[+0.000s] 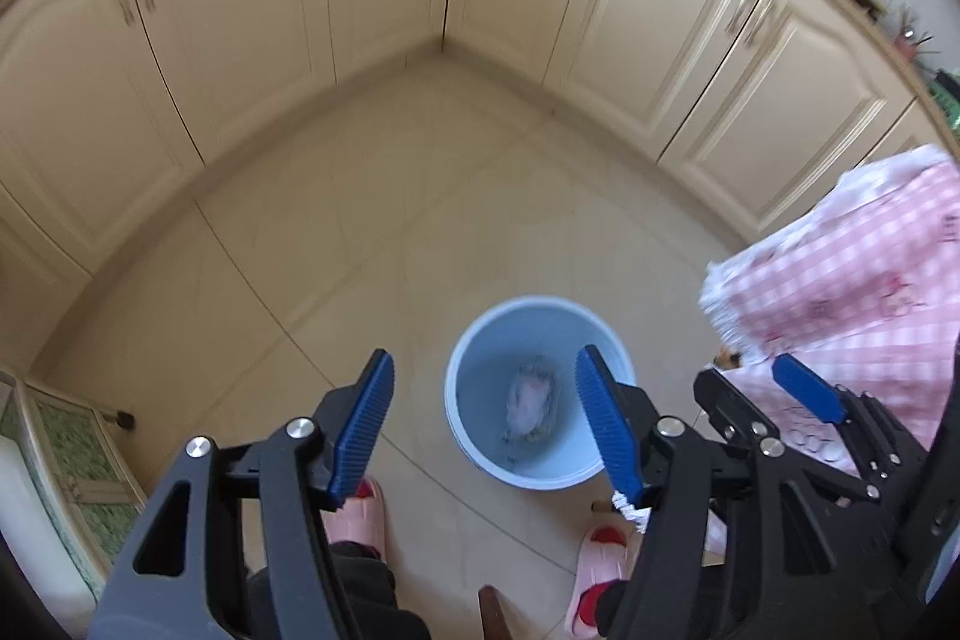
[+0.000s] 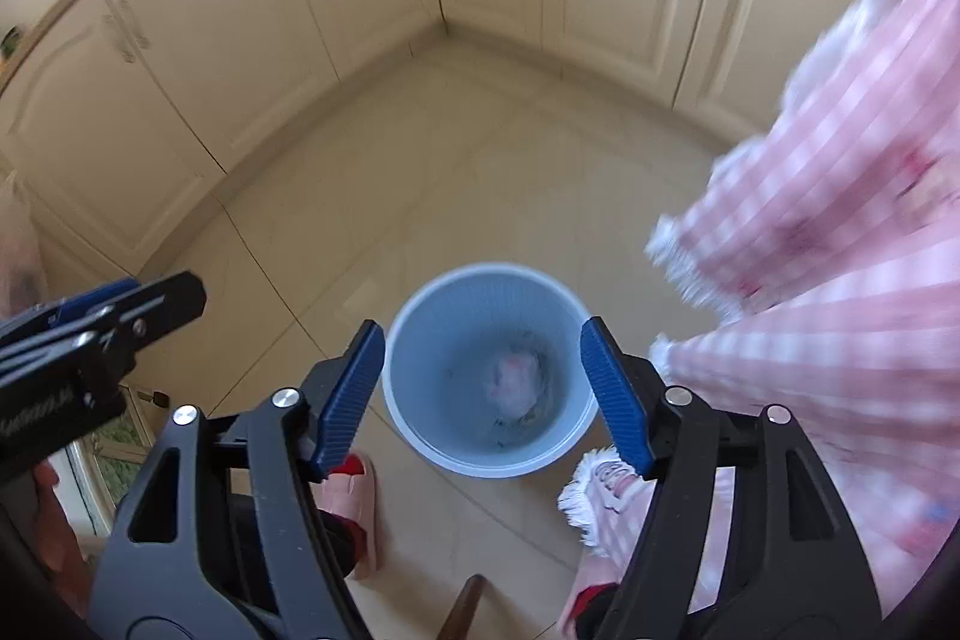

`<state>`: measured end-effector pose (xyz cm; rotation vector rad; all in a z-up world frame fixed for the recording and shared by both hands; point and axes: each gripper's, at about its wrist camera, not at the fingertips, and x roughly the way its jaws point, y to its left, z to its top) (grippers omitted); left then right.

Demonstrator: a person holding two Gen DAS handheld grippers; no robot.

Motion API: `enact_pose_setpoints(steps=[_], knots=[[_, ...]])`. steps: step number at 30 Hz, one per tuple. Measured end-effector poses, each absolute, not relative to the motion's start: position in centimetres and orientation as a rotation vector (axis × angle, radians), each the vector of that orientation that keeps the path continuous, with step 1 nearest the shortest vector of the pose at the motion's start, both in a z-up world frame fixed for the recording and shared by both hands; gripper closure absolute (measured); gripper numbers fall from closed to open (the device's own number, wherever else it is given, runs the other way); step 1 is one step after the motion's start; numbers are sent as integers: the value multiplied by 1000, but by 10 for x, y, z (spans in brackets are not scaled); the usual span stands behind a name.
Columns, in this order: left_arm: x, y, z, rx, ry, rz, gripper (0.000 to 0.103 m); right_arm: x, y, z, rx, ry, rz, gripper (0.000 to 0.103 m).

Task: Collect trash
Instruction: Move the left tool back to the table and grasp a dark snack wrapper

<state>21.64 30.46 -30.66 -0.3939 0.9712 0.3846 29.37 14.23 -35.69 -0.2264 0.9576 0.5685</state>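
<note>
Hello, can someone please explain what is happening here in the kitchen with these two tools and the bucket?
A person is collecting trash with a hand-held gripper in each hand. Both the left hand-held gripper and the right hand-held gripper are open with nothing between the pads, above a light blue bin on the tiled floor. A crumpled pale wad of trash already lies at the bottom of the bin. The person stands just behind it in pink slippers, with a pink checked cloth hanging on the right.

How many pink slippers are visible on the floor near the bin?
2. One pink slipper lies left of the light blue plastic bin, behind the left tool's finger; the other pink slipper lies below the bin's right side, partly hidden by the tool.
</note>
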Motion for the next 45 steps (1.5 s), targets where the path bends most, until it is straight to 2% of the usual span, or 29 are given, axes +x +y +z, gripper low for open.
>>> enact_pose_setpoints(steps=[9,18,24,31,45], knots=[[154,267,-198,-299,746,347,37,207,86,-230,-285,647,560,28],[143,158,-128,-197,627,94,34,165,-41,-166,-174,521,355,24],[162,76,-123,-125,660,-117,33,163,-143,-154,-75,507,151,22],[204,-17,-143,-64,772,-332,33,172,-241,-166,61,533,-30,22],[269,-95,-186,37,909,-407,33,197,-297,-193,178,607,-58,22]])
